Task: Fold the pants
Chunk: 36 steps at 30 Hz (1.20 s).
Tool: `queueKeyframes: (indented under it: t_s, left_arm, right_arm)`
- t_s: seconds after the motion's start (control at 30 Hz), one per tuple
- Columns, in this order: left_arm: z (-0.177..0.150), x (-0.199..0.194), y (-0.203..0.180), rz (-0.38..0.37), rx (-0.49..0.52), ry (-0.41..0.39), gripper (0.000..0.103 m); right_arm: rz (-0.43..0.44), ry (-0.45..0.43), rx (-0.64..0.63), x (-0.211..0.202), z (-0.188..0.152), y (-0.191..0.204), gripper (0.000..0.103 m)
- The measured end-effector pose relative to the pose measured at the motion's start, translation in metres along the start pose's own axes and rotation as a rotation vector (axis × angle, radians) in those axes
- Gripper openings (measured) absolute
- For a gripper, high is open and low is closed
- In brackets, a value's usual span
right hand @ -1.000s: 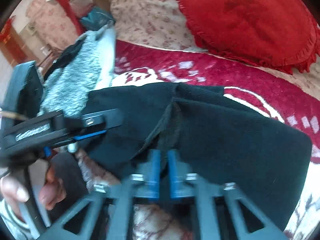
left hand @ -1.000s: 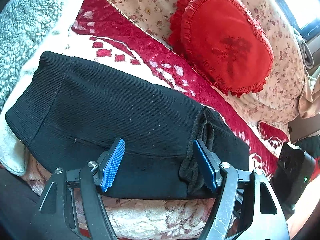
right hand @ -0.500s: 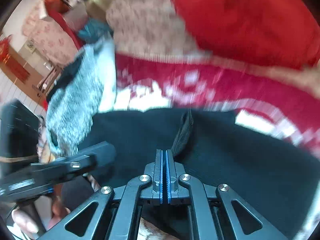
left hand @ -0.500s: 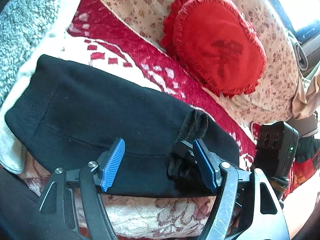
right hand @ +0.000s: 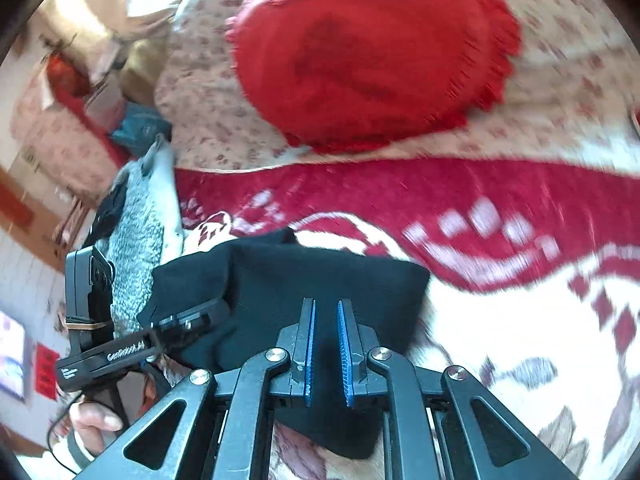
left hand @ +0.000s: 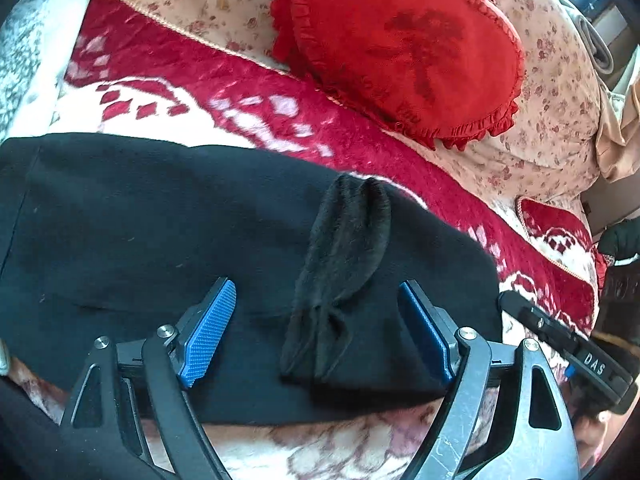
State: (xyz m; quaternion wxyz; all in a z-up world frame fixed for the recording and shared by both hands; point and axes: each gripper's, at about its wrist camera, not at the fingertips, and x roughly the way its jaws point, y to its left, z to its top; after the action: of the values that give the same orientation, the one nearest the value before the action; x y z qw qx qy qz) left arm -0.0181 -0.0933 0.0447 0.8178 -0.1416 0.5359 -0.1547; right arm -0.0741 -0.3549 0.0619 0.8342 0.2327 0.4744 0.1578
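The black pants (left hand: 168, 240) lie folded into a long band across the red-and-cream blanket (left hand: 248, 92), a bunched ridge of cloth standing near the right end. The left gripper (left hand: 316, 332) hovers low over them — jaws spread wide, holding nothing. The right gripper (right hand: 325, 344) sits over the pants' end, narrowly parted — empty.

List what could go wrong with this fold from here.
1. A bunched fuzzy flap stands up on the black pants; folding over it would likely trap a lump.
2. The left gripper is open and the right gripper is parted with no visible grip, so the pants may shift on the plush blanket.
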Motion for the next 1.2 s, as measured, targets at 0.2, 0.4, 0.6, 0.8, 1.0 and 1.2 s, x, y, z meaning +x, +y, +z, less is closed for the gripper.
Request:
queueKeyframes:
  t_s: [0.2,0.4,0.6,0.8,1.0,1.2]
  left_arm:
    - [-0.008,0.003,-0.021,-0.018,0.08,0.018,0.012]
    - [-0.019,-0.035,-0.011,-0.088,0.048,-0.015,0.012]
    - [-0.023,-0.004,0.002,-0.015,0.011,0.008,0.012]
    - [-0.023,-0.007,-0.004,0.016,0.066,-0.01,0.013]
    - [-0.027,-0.01,-0.004,0.036,0.07,-0.024,0.017]
    - [-0.031,-0.014,-0.006,0.07,0.079,-0.032,0.022]
  right_arm:
    - [0.008,-0.034,0.036,-0.016,0.0,-0.014,0.01]
    - [0.017,-0.044,-0.071,-0.021,0.002,0.013,0.01]
    - [-0.164,0.076,-0.281,0.023,-0.014,0.04,0.009]
    - [-0.179,0.076,-0.275,0.021,-0.012,0.041,0.01]
    - [-0.148,0.094,-0.359,0.006,-0.029,0.065,0.01]
    - [-0.167,0.143,-0.352,0.032,-0.052,0.059,0.01]
